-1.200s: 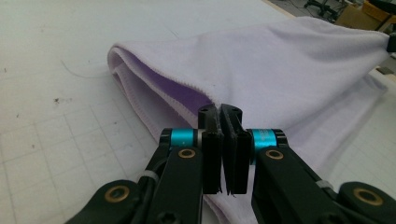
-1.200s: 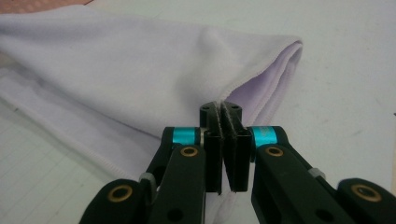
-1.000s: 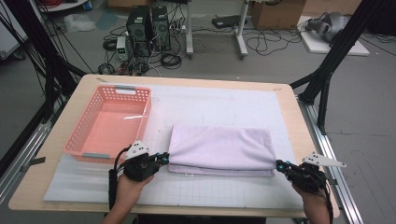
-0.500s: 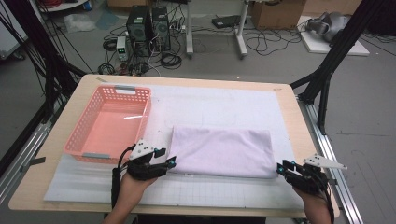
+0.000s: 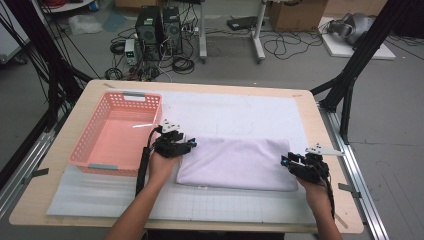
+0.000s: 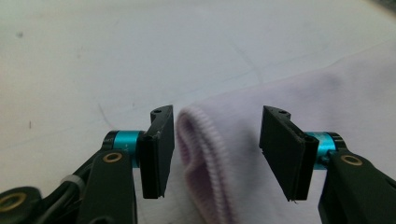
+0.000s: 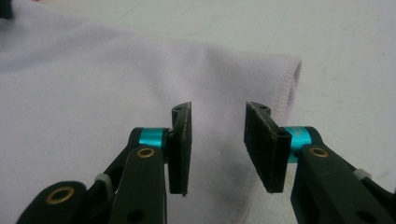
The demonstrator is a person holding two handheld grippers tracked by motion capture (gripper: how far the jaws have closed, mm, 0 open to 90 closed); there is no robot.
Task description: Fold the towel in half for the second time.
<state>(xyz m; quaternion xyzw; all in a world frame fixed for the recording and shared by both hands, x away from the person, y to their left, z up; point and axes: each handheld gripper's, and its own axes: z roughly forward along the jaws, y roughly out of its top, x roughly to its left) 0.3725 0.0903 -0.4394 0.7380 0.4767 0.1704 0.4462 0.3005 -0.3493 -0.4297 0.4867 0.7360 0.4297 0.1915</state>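
Both grippers, left point(image 5: 186, 146) and right point(image 5: 290, 161), had moved inward at lower centre, jaws just opened, releasing the towel point(image 5: 235, 162) folded flat.

Both claws low, jaws parted
The left claw point(image 5: 191, 145) and right claw point(image 5: 283, 161) face each other from extended forearms; the left's jaws stand apart, the right's have just been opening, pads pressing nothing.

Each black handheld gripper point(image 5: 176, 142) had 2 flat black jaws, teal collars, brass-coloured screws, a grey three-cornered plate and a trailing black cable; forearms were bare.
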